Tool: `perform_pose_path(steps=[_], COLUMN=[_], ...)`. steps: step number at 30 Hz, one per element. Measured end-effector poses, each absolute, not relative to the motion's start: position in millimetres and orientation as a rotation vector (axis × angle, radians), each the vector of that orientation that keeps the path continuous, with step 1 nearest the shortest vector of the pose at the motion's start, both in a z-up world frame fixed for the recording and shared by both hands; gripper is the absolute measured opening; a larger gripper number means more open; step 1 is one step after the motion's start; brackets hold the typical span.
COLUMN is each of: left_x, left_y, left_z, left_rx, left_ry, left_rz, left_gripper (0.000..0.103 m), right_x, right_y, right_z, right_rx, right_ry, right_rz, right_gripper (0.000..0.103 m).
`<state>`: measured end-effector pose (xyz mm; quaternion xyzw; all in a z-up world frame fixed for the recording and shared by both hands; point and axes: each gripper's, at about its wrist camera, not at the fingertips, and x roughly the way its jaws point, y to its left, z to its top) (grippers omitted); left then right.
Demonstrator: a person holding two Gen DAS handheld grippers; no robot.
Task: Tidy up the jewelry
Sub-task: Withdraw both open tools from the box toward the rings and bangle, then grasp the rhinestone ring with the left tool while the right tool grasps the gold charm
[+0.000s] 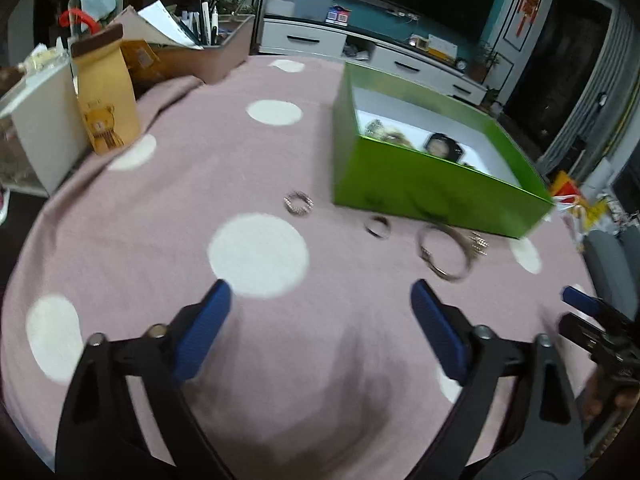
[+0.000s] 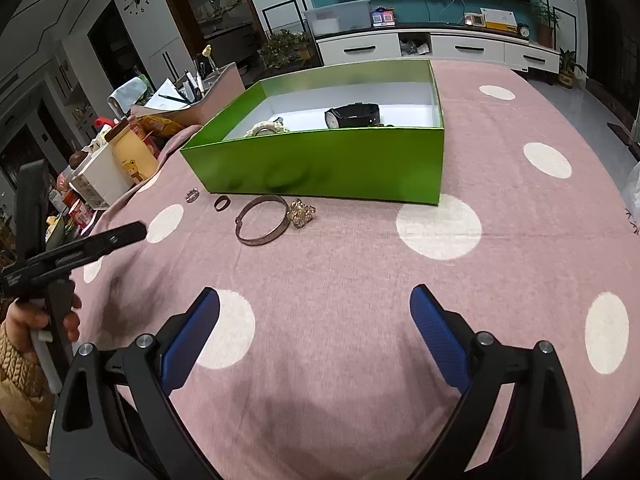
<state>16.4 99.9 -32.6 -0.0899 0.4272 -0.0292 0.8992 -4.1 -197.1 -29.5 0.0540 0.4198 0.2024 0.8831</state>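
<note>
Left gripper (image 1: 320,300): my fingers spread wide, nothing between them, hovering over the pink dotted cloth on the worktop (image 1: 200,160).
Right gripper (image 2: 314,306): fingers likewise spread and empty, held back from the jewelry.
Green box (image 2: 320,164): open top, white inside; already holds a black watch (image 2: 352,115) and what looks like a pale beaded bracelet (image 2: 266,127), though the box wall hides part of it.
Loose pieces: all on the cloth just in front of the box's near wall. From the left, a sparkly ring (image 2: 192,195), a dark ring (image 2: 222,203), a metal bangle (image 2: 262,220), and a gold ornate piece (image 2: 302,212) touching the bangle.
Progress: I judge it partway; four pieces are not yet in the box.
Risk, rings: small and flat on soft cloth; my fingers may pinch fabric or flick a ring away.
Risk, bangle: lifting it could drag the gold piece along.
Risk, crowding: both grippers converging on one short row might collide.
</note>
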Motion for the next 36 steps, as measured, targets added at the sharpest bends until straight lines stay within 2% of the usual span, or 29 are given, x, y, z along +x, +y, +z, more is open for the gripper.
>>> perform_pose_path(steps=[2, 5, 12, 14, 18, 21, 23, 24, 28, 36], left_x=[28.7, 49.6, 90.6, 97.4, 107.0, 109.7, 109.2, 108.4, 103.3, 78.9], left_y=[101.5, 102.8, 95.3, 94.0, 90.8, 89.0, 88.5, 88.1, 86.4, 87.3], left_z=[-36.3, -42.6, -55.6, -59.3, -62.9, -63.5, -63.6, -63.6, -63.2, -53.6], left_rx=[-0.154, -0.118, -0.044, -0.038, 0.0, 0.018, 0.023, 0.025, 0.028, -0.072], left_ry=[0.891, 0.91, 0.944, 0.953, 0.949, 0.94, 0.932, 0.929, 0.923, 0.906], left_rz=[-0.043, -0.034, -0.034, -0.041, -0.046, -0.055, -0.065, -0.072, -0.092, -0.129], left_gripper=[0.078, 0.07, 0.062, 0.056, 0.051, 0.042, 0.025, 0.021, 0.02, 0.02], right_x=[0.8, 8.6, 34.4, 39.4, 48.7, 53.0, 55.0, 56.2, 59.9, 65.9], right_y=[-195.4, -193.3, -182.8, -178.3, -169.7, -164.4, -162.6, -162.1, -158.7, -155.9], right_z=[-30.2, -31.5, -37.1, -38.5, -40.3, -41.4, -41.9, -42.0, -44.4, -49.6], right_rx=[0.113, 0.117, 0.086, 0.08, 0.071, 0.065, 0.064, 0.064, 0.059, 0.068], right_ry=[0.873, 0.872, 0.877, 0.877, 0.878, 0.872, 0.871, 0.872, 0.878, 0.891], right_rz=[0.422, 0.419, 0.418, 0.432, 0.458, 0.473, 0.479, 0.482, 0.489, 0.494], right_gripper=[0.096, 0.096, 0.095, 0.093, 0.087, 0.082, 0.079, 0.077, 0.068, 0.059])
